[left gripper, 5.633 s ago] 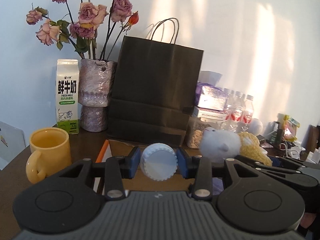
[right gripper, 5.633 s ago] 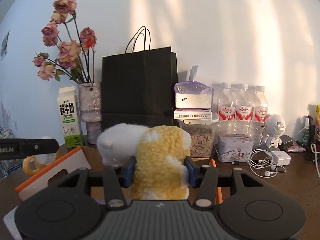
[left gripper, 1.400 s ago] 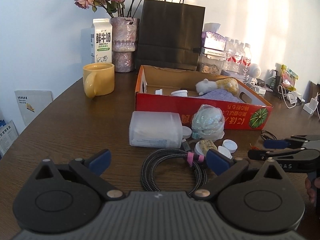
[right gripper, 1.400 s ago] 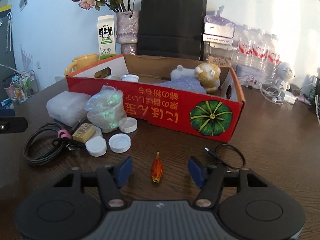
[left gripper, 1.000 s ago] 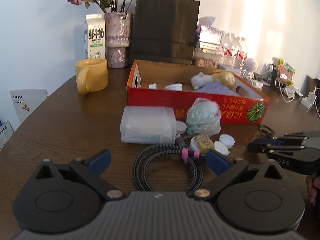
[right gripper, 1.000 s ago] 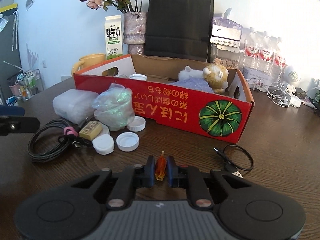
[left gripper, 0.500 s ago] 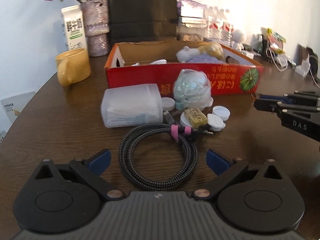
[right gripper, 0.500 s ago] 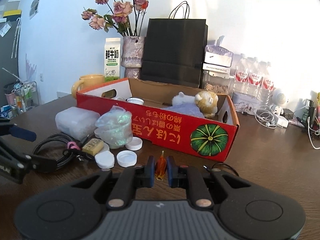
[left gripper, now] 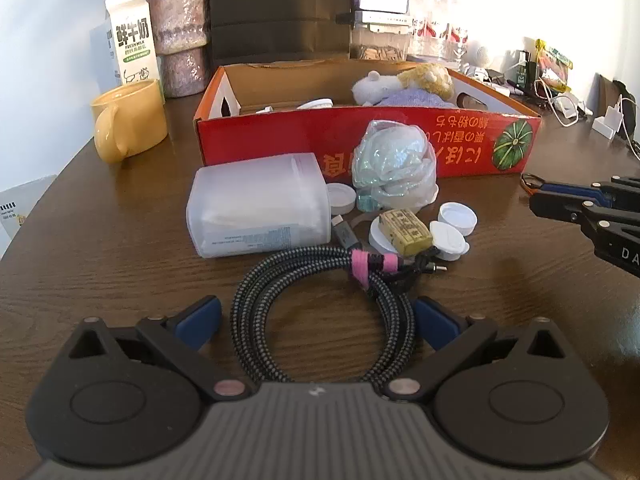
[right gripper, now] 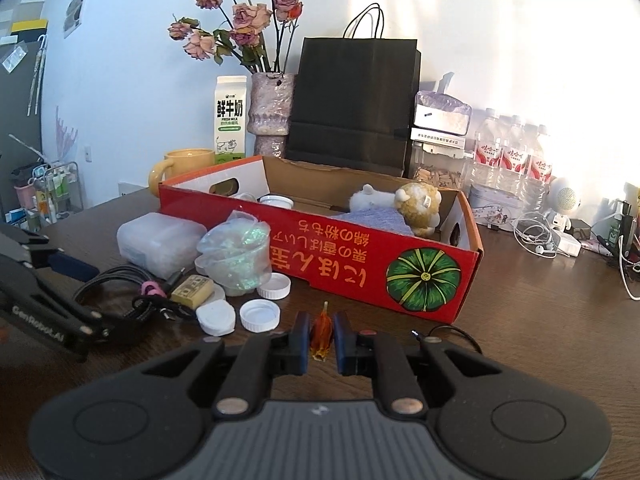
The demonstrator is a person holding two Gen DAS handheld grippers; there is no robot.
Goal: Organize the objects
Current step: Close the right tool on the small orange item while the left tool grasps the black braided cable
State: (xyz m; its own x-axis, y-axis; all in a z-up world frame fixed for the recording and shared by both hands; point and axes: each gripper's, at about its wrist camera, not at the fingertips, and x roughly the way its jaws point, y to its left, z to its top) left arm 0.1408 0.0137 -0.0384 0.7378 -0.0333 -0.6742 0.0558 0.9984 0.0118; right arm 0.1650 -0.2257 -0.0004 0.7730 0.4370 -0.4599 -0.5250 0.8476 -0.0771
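My left gripper (left gripper: pixel 316 322) is open, its blue pads on either side of a coiled braided cable (left gripper: pixel 320 308) with a pink tie, not pressing it. In front of the red cardboard box (left gripper: pixel 280 140) lie a frosted plastic container (left gripper: pixel 258 210), a crumpled clear bag (left gripper: pixel 394 170), a small yellow block (left gripper: pixel 404 232) and several white caps (left gripper: pixel 456 218). My right gripper (right gripper: pixel 321 336) is shut on a small orange wrapper (right gripper: pixel 322 330), held above the table just before the box (right gripper: pixel 328 260). A plush toy (right gripper: pixel 416 204) lies inside the box.
Behind the box stand a yellow mug (left gripper: pixel 128 124), a milk carton (left gripper: pixel 134 44), a vase of dried roses (right gripper: pixel 270 116), a black paper bag (right gripper: pixel 354 100) and water bottles (right gripper: pixel 512 156). A thin black cable (right gripper: pixel 452 334) lies right of my right gripper. Earphones and chargers (right gripper: pixel 540 232) clutter the right.
My left gripper has come down and forward so its open pads now flank the cable coil. My right gripper stays shut on the orange wrapper and has lifted it slightly.
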